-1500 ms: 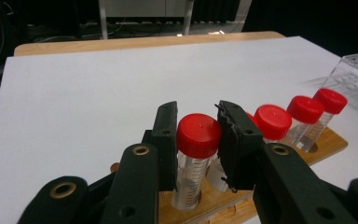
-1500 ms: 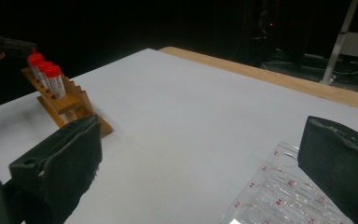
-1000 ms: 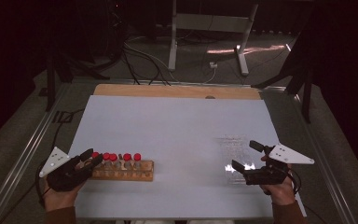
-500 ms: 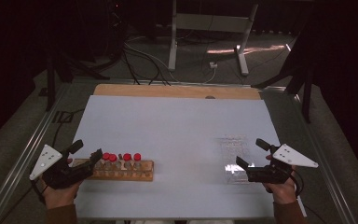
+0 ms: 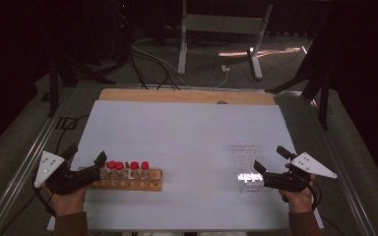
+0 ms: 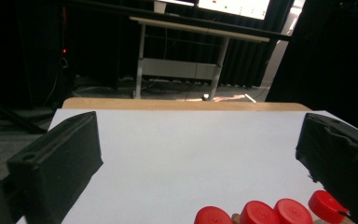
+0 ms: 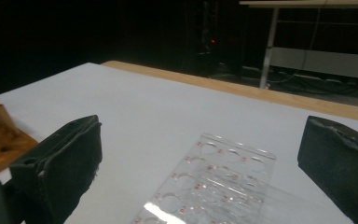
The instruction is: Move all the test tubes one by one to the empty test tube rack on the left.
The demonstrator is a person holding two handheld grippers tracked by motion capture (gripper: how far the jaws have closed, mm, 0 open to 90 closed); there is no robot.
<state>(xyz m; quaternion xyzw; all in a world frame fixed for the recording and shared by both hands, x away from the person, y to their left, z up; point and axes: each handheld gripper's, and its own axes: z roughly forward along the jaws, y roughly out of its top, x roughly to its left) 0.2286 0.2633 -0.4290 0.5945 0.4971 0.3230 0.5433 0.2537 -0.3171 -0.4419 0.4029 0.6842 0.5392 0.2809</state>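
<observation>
Open left tongs point(image 5: 86, 169) beside red-capped vials point(image 5: 124, 165)

Beyond your white table sheet point(image 5: 187, 132), wooden board edge point(image 5: 187, 96), grey desk frame point(image 5: 216, 22), cables on floor point(image 5: 147, 56), lit patch point(image 5: 256, 50).

White table point(image 5: 187, 132): wooden rack point(image 5: 128, 179), clear tray point(image 5: 248, 167)

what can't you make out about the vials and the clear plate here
- Red-capped vials: left gripper view, bodies cut off by the bottom edge.
- Their contents: high view, too small to tell.
- Clear plastic well plate: right gripper view, near end cut off at the bottom edge; glare in the high view hides its wells.
</observation>
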